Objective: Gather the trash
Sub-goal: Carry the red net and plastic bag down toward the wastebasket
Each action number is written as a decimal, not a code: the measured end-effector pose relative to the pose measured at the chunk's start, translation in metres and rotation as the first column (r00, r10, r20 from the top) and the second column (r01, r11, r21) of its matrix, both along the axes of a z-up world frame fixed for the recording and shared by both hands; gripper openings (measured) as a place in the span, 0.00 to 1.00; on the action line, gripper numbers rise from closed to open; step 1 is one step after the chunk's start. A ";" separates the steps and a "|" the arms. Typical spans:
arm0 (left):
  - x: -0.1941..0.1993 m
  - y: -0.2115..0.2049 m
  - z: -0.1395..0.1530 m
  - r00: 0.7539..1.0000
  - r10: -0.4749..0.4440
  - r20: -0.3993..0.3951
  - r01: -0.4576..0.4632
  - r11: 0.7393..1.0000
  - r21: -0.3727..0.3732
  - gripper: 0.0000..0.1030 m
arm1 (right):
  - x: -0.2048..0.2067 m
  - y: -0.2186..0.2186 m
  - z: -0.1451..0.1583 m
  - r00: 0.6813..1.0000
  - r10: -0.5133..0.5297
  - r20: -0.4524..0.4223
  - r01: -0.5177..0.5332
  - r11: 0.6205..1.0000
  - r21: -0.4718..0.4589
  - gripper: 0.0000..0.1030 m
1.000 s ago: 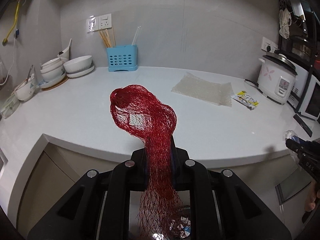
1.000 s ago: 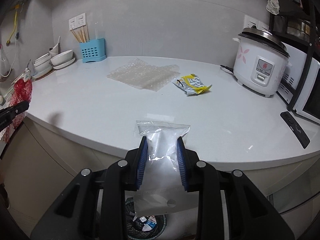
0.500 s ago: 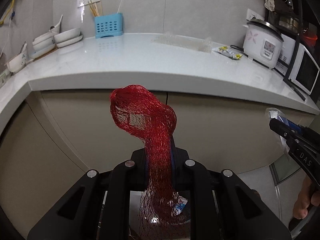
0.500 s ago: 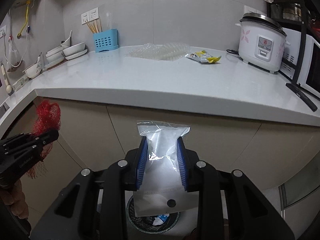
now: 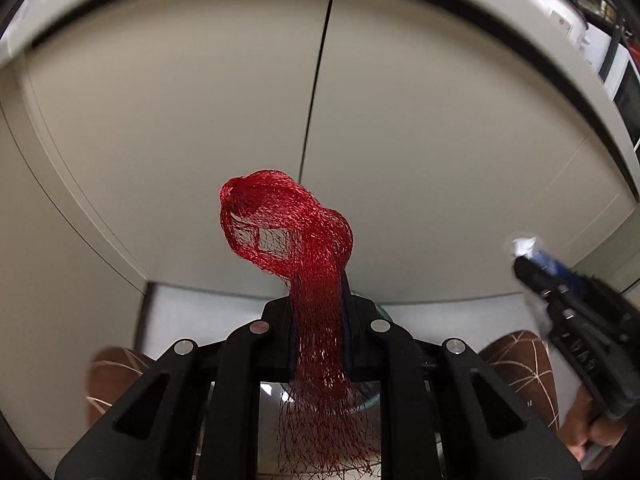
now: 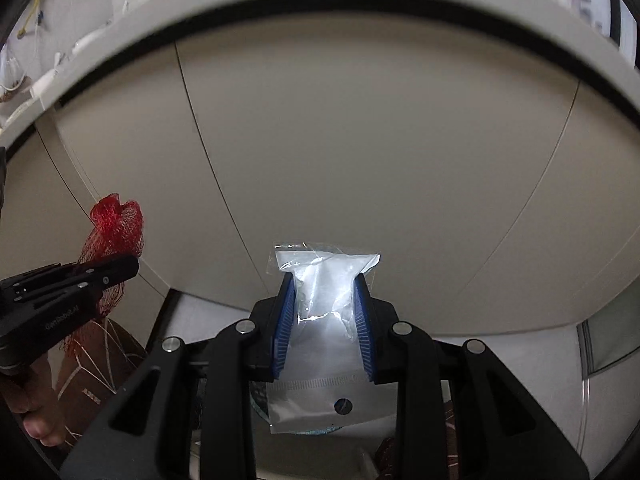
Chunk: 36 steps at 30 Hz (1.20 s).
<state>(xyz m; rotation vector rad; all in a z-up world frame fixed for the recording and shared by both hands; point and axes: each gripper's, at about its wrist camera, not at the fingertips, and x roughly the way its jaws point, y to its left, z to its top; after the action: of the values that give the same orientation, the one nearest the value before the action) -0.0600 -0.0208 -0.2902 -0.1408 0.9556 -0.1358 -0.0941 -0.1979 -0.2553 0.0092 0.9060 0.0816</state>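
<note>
Clamped between the left gripper's (image 5: 318, 320) jaws is a red mesh net bag (image 5: 296, 232): a bunched loop of it stands up beyond the fingertips, and its loose tail hangs down behind them. Alongside, the right gripper (image 6: 323, 312) is closed on a clear plastic zip bag (image 6: 326, 280), its blue ribbed pads (image 6: 282, 328) pressing both sides; the top of the bag pokes out above the fingertips and the strip with a round hole hangs below. Under that strip a small part of a round bin rim (image 6: 260, 400) shows, mostly hidden, so I cannot tell what lies in it. Both grippers point down in front of beige cabinet doors (image 6: 360, 160), under the pale edge of the countertop (image 6: 360, 4). Each gripper shows at the side of the other's view, and brown patterned fabric (image 5: 520, 360) is visible near them, low down. A white rice cooker (image 5: 556, 4) sits on the countertop at the upper right of the left view.
</note>
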 end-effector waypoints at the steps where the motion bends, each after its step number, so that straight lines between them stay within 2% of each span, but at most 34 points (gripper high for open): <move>1: 0.001 0.001 -0.009 1.000 -0.005 -0.007 0.005 1.000 -0.010 0.15 | 0.001 0.000 -0.012 1.000 -0.004 -0.019 0.004 1.000 -0.003 0.26; 8: 0.014 -0.003 -0.063 0.998 -0.029 -0.052 0.030 0.999 0.013 0.15 | 0.005 0.001 -0.083 0.994 -0.015 -0.112 0.014 1.000 -0.012 0.26; 12: 0.024 -0.013 -0.110 0.992 -0.043 -0.122 0.049 0.998 0.049 0.15 | 0.011 -0.003 -0.129 0.978 -0.020 -0.206 0.022 1.000 0.005 0.27; 15: 0.032 -0.018 -0.146 0.980 -0.047 -0.195 0.053 0.998 0.025 0.15 | 0.013 -0.006 -0.162 0.957 -0.034 -0.288 0.031 0.999 -0.015 0.27; 16: 0.035 -0.020 -0.156 0.975 -0.047 -0.218 0.055 0.998 0.029 0.15 | 0.016 -0.008 -0.170 0.947 -0.031 -0.319 0.035 0.999 0.007 0.27; 19: 0.040 -0.030 -0.177 0.969 -0.067 -0.238 0.084 0.995 0.061 0.15 | 0.023 -0.015 -0.181 0.943 -0.055 -0.327 0.070 0.997 0.034 0.27; 28: 0.058 -0.042 -0.241 0.932 -0.063 -0.356 0.083 0.996 0.040 0.15 | 0.035 -0.008 -0.234 0.903 -0.072 -0.422 0.080 0.997 -0.001 0.27; 32: 0.063 -0.042 -0.248 0.926 -0.086 -0.367 0.094 0.996 0.004 0.15 | 0.043 -0.010 -0.237 0.897 -0.075 -0.435 0.075 0.997 -0.017 0.27; 36: 0.061 -0.046 -0.254 0.917 -0.116 -0.381 0.116 0.993 -0.022 0.19 | 0.045 -0.010 -0.242 0.892 -0.077 -0.446 0.072 0.997 -0.028 0.27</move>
<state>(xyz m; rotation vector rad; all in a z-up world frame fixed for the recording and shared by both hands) 0.0006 -0.0671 -0.5439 -0.1114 1.3554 -0.2229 -0.0495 -0.2083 -0.4971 0.0541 1.3679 0.0014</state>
